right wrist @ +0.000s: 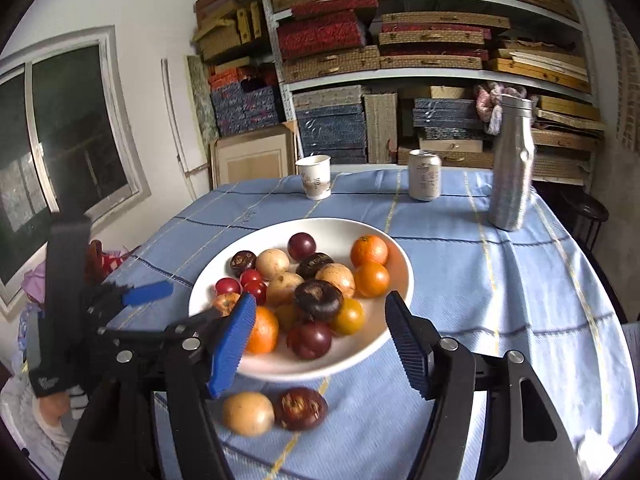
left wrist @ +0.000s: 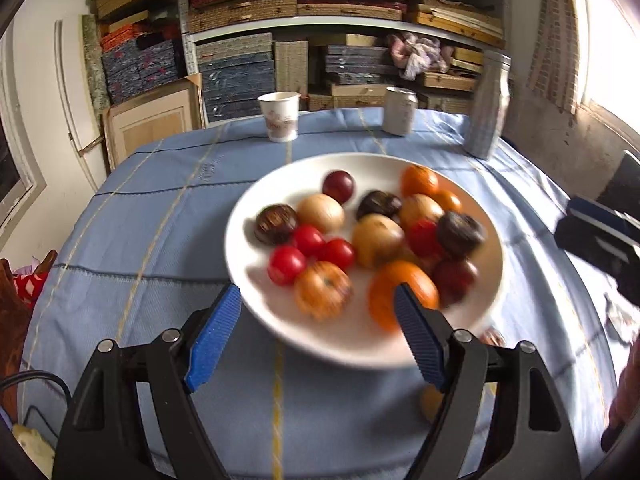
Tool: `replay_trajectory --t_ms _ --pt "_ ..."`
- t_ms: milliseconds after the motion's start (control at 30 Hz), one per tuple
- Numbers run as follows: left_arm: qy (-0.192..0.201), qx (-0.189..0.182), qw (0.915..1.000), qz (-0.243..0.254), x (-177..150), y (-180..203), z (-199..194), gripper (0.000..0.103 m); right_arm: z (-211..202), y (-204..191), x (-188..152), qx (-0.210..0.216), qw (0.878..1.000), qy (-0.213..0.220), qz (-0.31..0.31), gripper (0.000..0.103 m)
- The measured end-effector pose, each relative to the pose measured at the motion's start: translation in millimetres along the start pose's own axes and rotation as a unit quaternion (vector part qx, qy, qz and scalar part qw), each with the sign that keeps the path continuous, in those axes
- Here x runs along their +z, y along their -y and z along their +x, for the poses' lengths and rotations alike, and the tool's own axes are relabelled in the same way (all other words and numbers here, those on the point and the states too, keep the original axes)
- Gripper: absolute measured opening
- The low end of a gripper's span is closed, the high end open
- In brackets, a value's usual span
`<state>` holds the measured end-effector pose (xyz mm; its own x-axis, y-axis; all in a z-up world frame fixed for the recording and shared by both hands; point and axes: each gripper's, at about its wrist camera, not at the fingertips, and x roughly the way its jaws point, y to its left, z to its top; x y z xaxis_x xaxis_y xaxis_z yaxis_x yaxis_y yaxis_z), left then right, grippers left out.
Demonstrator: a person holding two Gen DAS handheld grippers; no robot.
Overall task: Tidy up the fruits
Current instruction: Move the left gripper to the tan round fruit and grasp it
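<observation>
A white plate (left wrist: 256, 216) (right wrist: 396, 256) on the blue tablecloth holds several fruits: oranges (left wrist: 400, 292), red tomatoes (left wrist: 286, 264), tan round fruits (left wrist: 320, 212) and dark purple ones (left wrist: 460, 234). My left gripper (left wrist: 316, 300) is open and empty, hovering over the plate's near rim. My right gripper (right wrist: 320, 316) is open and empty above the plate's near edge. A tan fruit (right wrist: 248, 412) and a dark brown fruit (right wrist: 302, 408) lie on the cloth in front of the plate. The left gripper also shows at the left of the right wrist view (right wrist: 148, 292).
At the table's far side stand a paper cup (right wrist: 316, 176), a drinks can (right wrist: 425, 174) and a tall metal bottle (right wrist: 512, 164). Shelves stacked with boxes fill the wall behind. A window is at the left.
</observation>
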<state>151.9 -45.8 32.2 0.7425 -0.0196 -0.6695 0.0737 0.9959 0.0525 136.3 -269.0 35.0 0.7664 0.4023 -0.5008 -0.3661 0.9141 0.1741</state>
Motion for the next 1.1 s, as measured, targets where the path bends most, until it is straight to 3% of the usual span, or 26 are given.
replay_trajectory --t_ms 300,500,633,800,1100 --pt "-0.026 -0.021 0.9951 0.093 -41 51 -15 0.077 -25 35 -15 -0.001 0.998 0.016 0.062 0.077" --pt "-0.043 -0.048 0.9925 0.104 -43 59 -7 0.077 -26 36 -18 0.005 0.998 0.017 0.065 0.077" --pt "-0.057 -0.069 0.9903 0.107 -44 63 0 0.072 -24 38 -17 0.005 0.998 0.014 0.068 0.078" --pt "-0.076 -0.097 0.9859 0.114 -45 70 9 0.057 -23 38 -19 0.005 0.998 0.01 0.068 0.078" --pt "-0.09 -0.113 0.9834 0.11 -48 69 13 0.043 -19 37 -22 0.006 0.998 -0.001 0.069 0.078"
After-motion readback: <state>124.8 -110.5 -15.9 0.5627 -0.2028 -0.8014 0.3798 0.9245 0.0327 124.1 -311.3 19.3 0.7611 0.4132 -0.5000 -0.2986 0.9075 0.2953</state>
